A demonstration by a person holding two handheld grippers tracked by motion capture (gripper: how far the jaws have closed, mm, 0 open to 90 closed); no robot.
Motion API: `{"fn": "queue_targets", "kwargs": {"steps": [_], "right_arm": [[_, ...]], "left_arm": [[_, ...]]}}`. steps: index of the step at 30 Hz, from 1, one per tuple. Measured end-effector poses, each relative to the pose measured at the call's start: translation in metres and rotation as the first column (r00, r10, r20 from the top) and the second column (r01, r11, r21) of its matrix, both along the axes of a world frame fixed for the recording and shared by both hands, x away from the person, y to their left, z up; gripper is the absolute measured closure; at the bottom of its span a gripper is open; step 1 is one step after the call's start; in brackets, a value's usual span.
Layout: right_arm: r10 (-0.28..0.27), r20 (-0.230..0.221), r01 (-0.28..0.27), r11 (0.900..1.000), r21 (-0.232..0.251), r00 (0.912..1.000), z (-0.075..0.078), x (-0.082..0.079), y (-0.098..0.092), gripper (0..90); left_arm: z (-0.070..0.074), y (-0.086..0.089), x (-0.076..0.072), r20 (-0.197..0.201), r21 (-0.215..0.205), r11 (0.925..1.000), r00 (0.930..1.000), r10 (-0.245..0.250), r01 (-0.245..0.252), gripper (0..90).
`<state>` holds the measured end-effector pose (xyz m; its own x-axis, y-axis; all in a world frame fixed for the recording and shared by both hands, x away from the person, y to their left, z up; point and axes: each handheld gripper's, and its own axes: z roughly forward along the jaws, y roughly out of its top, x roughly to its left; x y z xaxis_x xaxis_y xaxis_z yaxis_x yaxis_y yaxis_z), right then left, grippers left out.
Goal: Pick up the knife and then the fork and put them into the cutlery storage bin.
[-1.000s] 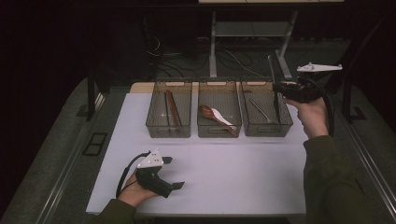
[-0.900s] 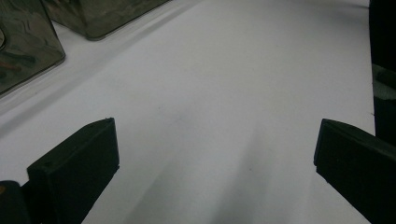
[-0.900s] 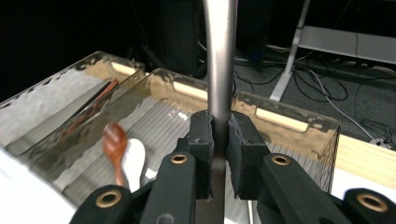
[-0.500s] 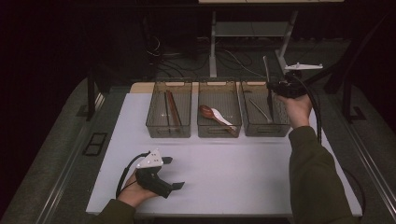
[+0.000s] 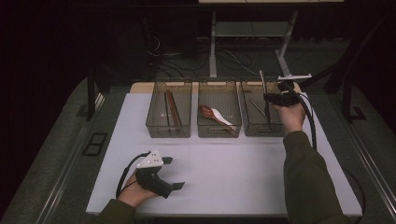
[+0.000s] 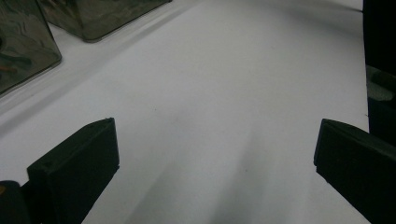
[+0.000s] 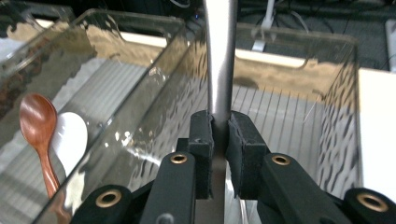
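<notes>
A silver metal utensil handle (image 7: 220, 56) stands nearly upright with my right gripper (image 7: 220, 126) shut on it. In the high view my right gripper (image 5: 269, 99) holds that utensil (image 5: 263, 80) over the right clear bin (image 5: 264, 132), its lower end down inside the bin. Another metal utensil (image 5: 257, 106) lies in that bin. My left gripper (image 5: 173, 173) rests on the white table near the front left, held by a hand. Its jaws stand wide open in the left gripper view (image 6: 215, 163), with bare table between them.
Three clear bins stand in a row at the back of the white table (image 5: 224, 172). The left bin (image 5: 168, 132) holds brown chopsticks (image 5: 173, 107). The middle bin (image 5: 219, 134) holds a wooden spoon (image 5: 205, 111) and a white spoon (image 5: 223, 117).
My right hand has come down and to the left with the metal utensil, from above the table's right edge to over the right bin. The left gripper has stayed put.
</notes>
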<state>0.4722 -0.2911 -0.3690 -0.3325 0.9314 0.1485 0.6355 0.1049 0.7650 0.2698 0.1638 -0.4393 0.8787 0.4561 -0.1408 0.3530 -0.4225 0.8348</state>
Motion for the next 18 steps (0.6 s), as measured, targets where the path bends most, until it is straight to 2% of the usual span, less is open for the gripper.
{"fn": "queue_targets", "kwargs": {"steps": [8,15,16,18], "right_arm": [[-0.007,-0.046,0.006,1.0,-0.027,0.9989,-0.009,0.005,0.002,80.1],[-0.008,-0.075,0.007,1.0,-0.024,0.9971,-0.015,0.011,0.006,78.1],[-0.016,-0.069,0.014,0.999,-0.031,0.9975,-0.016,0.012,0.006,72.8],[-0.026,-0.086,0.024,1.0,-0.02,0.996,-0.018,0.013,0.006,61.8]], "left_arm": [[0.0,0.0,0.0,0.0,-0.001,1.0,1.0,0.001,-0.001,0.0],[0.0,0.0,0.0,-0.001,-0.002,1.0,1.0,0.001,-0.001,0.0],[0.0,0.0,0.0,-0.001,-0.002,1.0,1.0,-0.001,0.001,0.0],[0.0,0.001,0.0,-0.001,-0.001,1.0,1.0,-0.002,0.002,0.0]]}}
